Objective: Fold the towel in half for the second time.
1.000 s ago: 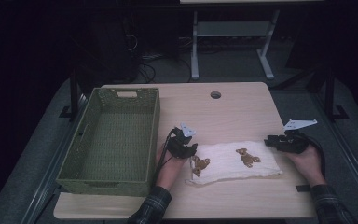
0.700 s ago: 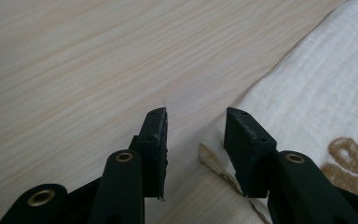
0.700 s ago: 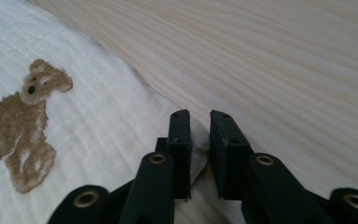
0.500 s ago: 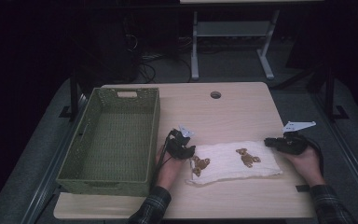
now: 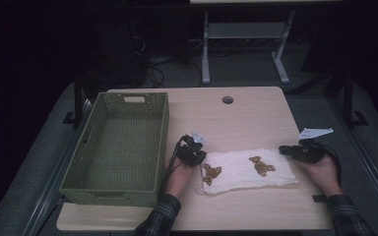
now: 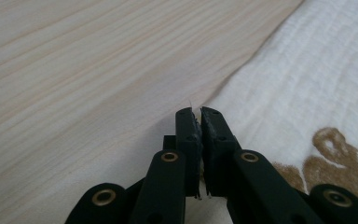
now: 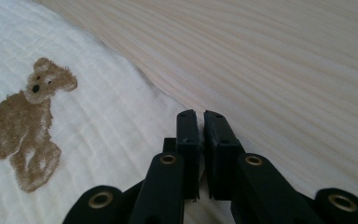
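High view | left tool (image 5: 197, 158) pinches cloth (image 5: 246, 169) corner | right tool (image 5: 286, 151) likewise

No text, label, brand, number or sign can be read in any view. The white cloth (image 5: 248, 169) carries brown teddy-bear pictures (image 7: 25, 121), not lettering; the green basket (image 5: 120, 147) is unmarked.

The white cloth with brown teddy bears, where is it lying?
In the high view the white cloth with brown teddy bears lies flat on the wooden table, right of the green woven basket.
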The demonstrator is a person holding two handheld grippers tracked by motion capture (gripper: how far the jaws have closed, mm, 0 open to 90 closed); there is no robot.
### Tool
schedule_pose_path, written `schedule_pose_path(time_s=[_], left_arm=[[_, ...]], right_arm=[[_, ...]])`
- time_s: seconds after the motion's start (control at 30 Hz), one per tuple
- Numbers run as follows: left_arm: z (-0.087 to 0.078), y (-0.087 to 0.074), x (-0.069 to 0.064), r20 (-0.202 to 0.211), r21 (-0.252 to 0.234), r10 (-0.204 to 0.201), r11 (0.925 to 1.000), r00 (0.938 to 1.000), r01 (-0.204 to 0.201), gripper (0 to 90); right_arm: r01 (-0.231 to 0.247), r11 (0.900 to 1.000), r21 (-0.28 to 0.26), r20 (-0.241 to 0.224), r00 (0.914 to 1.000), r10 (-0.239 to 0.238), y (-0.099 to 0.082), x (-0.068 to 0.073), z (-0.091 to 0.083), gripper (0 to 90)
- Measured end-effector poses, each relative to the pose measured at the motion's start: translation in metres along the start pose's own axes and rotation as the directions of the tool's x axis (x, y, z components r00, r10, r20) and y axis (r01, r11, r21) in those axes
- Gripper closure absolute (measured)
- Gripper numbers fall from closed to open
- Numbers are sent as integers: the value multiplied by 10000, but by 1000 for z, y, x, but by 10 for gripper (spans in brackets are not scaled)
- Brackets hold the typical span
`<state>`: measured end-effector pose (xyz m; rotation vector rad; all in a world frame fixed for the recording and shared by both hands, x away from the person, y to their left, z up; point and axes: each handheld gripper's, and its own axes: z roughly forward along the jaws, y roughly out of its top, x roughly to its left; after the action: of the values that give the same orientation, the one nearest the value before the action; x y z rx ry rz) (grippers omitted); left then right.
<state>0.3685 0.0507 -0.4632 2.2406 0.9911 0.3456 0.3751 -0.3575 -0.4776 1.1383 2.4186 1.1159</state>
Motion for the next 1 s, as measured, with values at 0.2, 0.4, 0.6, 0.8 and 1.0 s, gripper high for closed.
schedule_pose_path(time_s=[0.2,0.4,0.6,0.8,1.0], left_arm=[[-3,3,5,-272,-193,-117,9998,9996,112,869],[-12,14,9,-432,-779,-251,9967,9988,216,869],[-21,23,12,-744,-1261,-198,9920,9970,103,870],[-26,22,9,-843,-1399,-35,9901,9964,-83,870],[-37,17,0,-684,-1578,89,9873,9976,-196,870]], right_arm=[[181,9997,-133,384,9991,-175,1,-1,-4,854],[279,9981,-542,588,9980,-247,6,-3,-16,858],[305,9932,-1120,800,9966,-216,16,-4,-26,860],[465,9886,-1431,787,9963,-355,17,-2,-33,861],[286,9897,-1403,498,9985,-218,7,2,-41,860]])
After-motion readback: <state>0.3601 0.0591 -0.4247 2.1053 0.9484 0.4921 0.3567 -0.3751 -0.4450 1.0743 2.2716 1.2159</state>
